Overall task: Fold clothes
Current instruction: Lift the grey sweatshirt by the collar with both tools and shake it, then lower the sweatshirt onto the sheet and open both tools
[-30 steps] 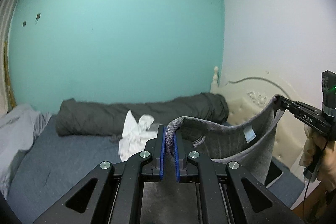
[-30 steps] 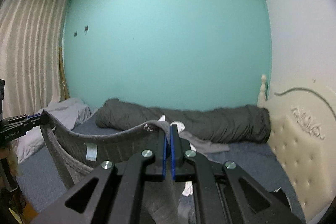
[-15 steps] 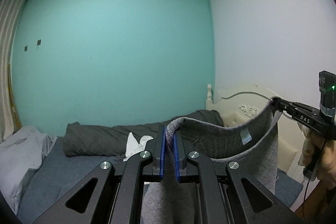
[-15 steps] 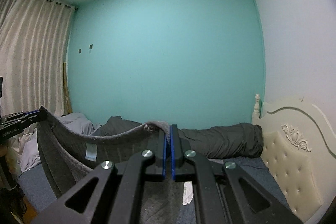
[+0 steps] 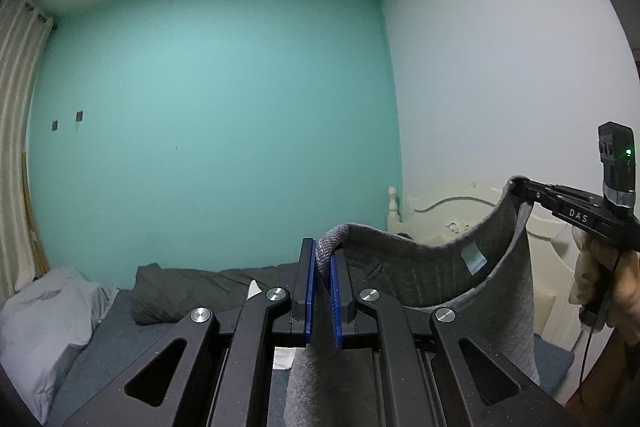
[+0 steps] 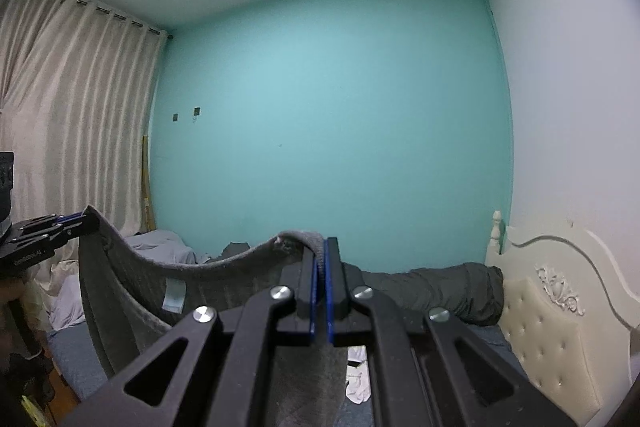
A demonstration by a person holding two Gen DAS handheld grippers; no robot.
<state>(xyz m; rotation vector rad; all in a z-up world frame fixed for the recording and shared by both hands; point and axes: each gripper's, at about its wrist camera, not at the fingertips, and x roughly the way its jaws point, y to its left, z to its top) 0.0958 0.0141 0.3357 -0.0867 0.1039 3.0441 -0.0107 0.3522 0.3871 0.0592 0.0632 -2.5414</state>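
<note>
A grey knit garment [image 5: 432, 275] hangs in the air between my two grippers, its top edge sagging in a curve and a pale label [image 5: 473, 258] showing inside. My left gripper [image 5: 322, 259] is shut on one top corner of it. The right gripper [image 5: 520, 187] appears at the right of the left wrist view, clamped on the other corner, held by a hand [image 5: 612, 279]. In the right wrist view my right gripper [image 6: 320, 259] is shut on the garment [image 6: 224, 283], and the left gripper [image 6: 86, 221] holds the far corner at the left.
Below lies a bed with a blue sheet [image 5: 100, 339], a rolled dark grey duvet [image 6: 436, 291] along the teal wall, a pale pillow [image 5: 44, 311] at the left and white cloth [image 6: 358, 379] on the sheet. A cream tufted headboard [image 6: 552, 331] stands at the right, curtains [image 6: 68, 131] at the left.
Both grippers have risen with the garment, so the views tilt up: more wall and ceiling show and the bed has dropped low. Both stay clamped on the corners.
</note>
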